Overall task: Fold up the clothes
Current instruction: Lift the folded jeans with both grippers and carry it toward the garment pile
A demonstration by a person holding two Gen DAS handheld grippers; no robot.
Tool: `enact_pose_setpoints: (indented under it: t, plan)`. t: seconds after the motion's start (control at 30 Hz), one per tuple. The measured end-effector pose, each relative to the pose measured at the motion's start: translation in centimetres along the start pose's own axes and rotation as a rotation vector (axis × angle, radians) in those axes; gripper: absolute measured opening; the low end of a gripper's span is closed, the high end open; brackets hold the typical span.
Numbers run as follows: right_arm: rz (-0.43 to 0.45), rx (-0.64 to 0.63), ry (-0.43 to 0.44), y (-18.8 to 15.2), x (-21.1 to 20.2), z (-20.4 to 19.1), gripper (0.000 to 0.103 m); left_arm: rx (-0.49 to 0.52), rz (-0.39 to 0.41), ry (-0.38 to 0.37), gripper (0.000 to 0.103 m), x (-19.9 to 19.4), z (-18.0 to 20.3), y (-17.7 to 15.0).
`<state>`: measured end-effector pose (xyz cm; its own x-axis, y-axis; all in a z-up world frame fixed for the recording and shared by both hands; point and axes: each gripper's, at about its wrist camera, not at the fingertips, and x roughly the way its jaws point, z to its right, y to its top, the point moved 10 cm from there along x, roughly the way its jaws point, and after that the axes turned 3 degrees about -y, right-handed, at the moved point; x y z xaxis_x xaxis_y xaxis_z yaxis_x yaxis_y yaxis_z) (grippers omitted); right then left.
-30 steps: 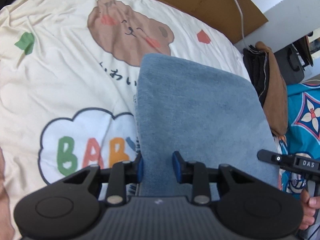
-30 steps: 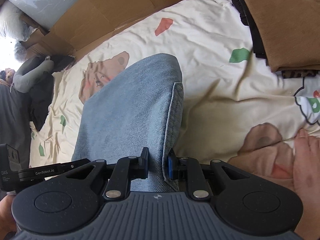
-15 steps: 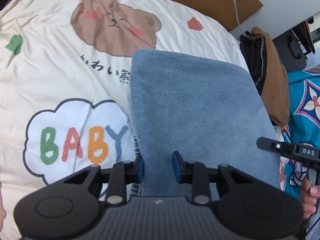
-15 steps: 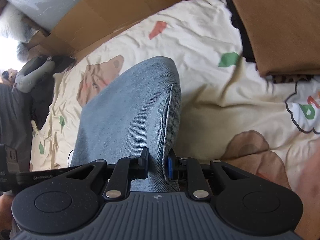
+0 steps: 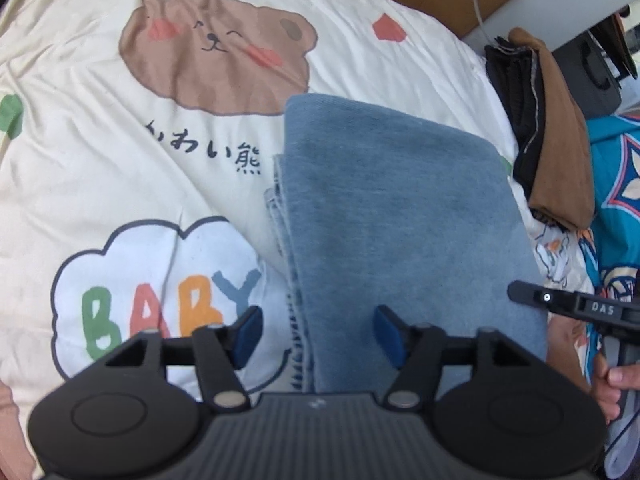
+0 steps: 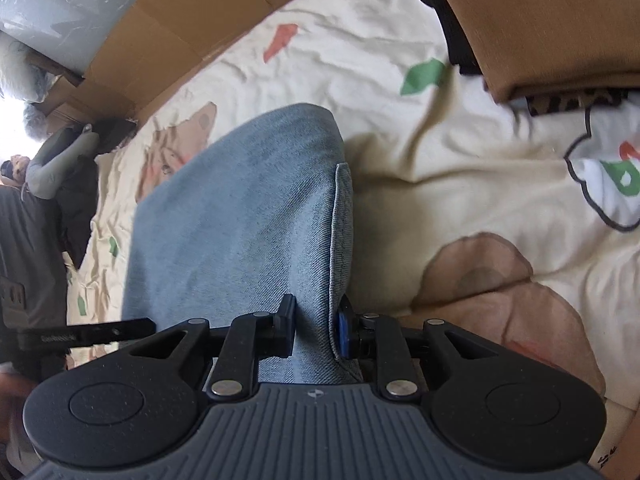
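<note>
On bear-print quilt (image 5: 100, 140): folded jeans (image 5: 400, 208); left claw (image 5: 316, 334) released, right claw (image 6: 314, 330) gripping jeans.

Bear-print quilt (image 5: 120, 152), cardboard (image 6: 168, 32)

"BABY" in green, red, orange and blue letters inside white cloud print (image 5: 160, 304) on cream cartoon-bear bedspread (image 5: 100, 140). Black Japanese script "かわい熊" (image 5: 204, 152) under brown bear face, same bedspread. "DAS" in white on black bar of right gripper (image 5: 602, 310). Bar lettering in right wrist view unreadable.
</note>
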<state>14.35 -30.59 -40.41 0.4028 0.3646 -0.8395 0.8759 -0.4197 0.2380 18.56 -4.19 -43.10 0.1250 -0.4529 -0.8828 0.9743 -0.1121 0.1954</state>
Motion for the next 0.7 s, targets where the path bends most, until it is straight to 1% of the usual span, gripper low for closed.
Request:
enact_pose_setpoints:
  t: [0.07,0.2,0.27,0.3,0.43,0.47,0.5,0.53,0.63,0.7]
  plan:
    - [0.002,-0.006,-0.007,-0.1,0.4,0.3,0.021,0.000,0.002,-0.015,0.066,-0.1,-0.1,0.4]
    - [-0.004,-0.009,-0.026,-0.2,1.0,0.6,0.023,-0.036,0.016,-0.065,0.066,-0.2,-0.5,1.5]
    - [-0.002,-0.018,-0.032,-0.3,1.0,0.7,0.024,-0.032,0.022,-0.061,0.066,-0.2,-0.8,1.7]
    - [-0.002,-0.021,-0.035,-0.4,1.1,0.7,0.024,-0.039,0.017,-0.079,0.066,0.0,-0.9,1.5]
    - [-0.010,-0.042,-0.051,-0.4,1.3,0.8,0.027,-0.106,0.022,-0.152,0.070,0.5,-1.7,1.1]
    - [-0.014,-0.044,-0.056,-0.4,1.3,0.8,0.027,-0.123,0.024,-0.168,0.072,0.7,-2.0,1.0]
    - [-0.020,-0.052,-0.062,-0.4,1.3,0.7,0.028,-0.139,0.027,-0.182,0.076,0.8,-2.2,0.8]
    - [-0.028,-0.062,-0.070,-0.3,1.3,0.6,0.028,-0.155,0.031,-0.189,0.077,1.0,-2.5,0.6]
    - [-0.059,-0.094,-0.103,-0.1,1.4,0.2,0.028,-0.254,0.053,-0.266,0.077,1.6,-3.0,-0.1]
    - [-0.077,-0.110,-0.123,0.1,1.5,0.0,0.029,-0.291,0.072,-0.301,0.077,1.8,-3.2,-0.5]
